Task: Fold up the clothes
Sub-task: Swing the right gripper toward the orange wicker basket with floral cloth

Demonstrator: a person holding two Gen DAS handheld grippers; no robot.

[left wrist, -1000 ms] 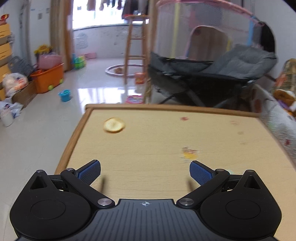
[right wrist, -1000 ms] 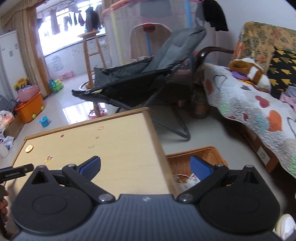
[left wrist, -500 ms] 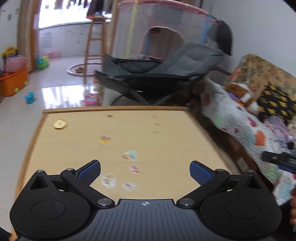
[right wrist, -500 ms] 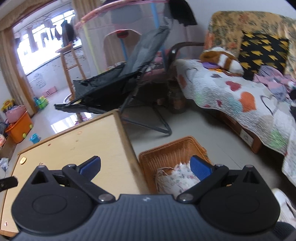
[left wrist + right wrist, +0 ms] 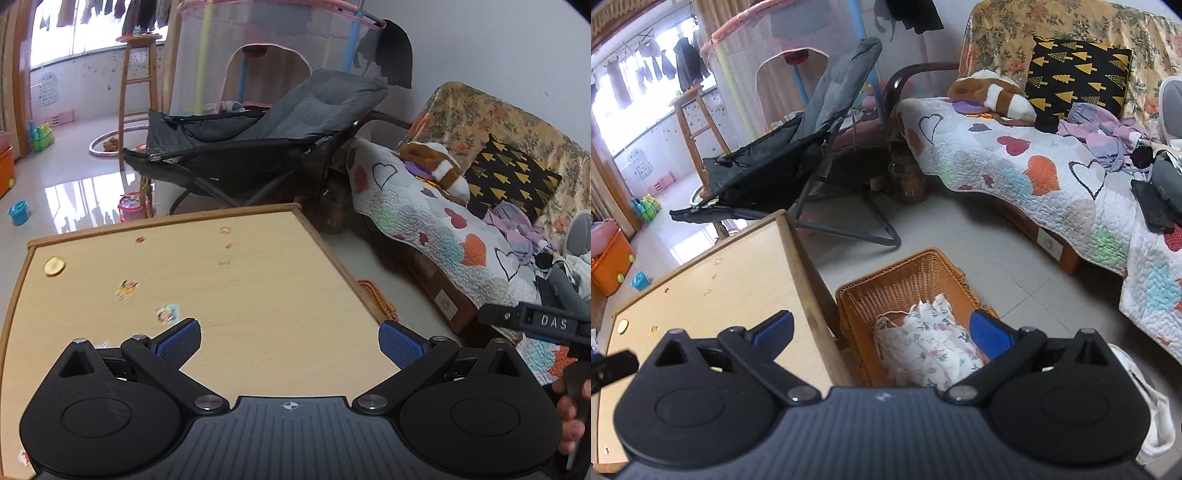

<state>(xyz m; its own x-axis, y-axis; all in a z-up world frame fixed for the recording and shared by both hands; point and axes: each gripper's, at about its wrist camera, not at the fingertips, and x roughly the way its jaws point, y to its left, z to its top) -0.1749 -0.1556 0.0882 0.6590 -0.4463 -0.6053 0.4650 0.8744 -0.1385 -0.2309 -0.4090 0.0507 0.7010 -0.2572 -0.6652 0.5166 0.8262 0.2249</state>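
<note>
Since no garment lies on the table (image 5: 258, 288), folding has not begun: the floral cloth (image 5: 923, 343) sits in the basket (image 5: 886, 280) beside the table's right edge. Both the left gripper (image 5: 290, 338) and right gripper (image 5: 881, 330) gape wide, empty. Both views have swung rightward toward the basket.

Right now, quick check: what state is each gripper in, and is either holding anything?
Left gripper: open, holding nothing, over the wooden table.
Right gripper: open, holding nothing, above the wicker basket with floral cloth.
</note>
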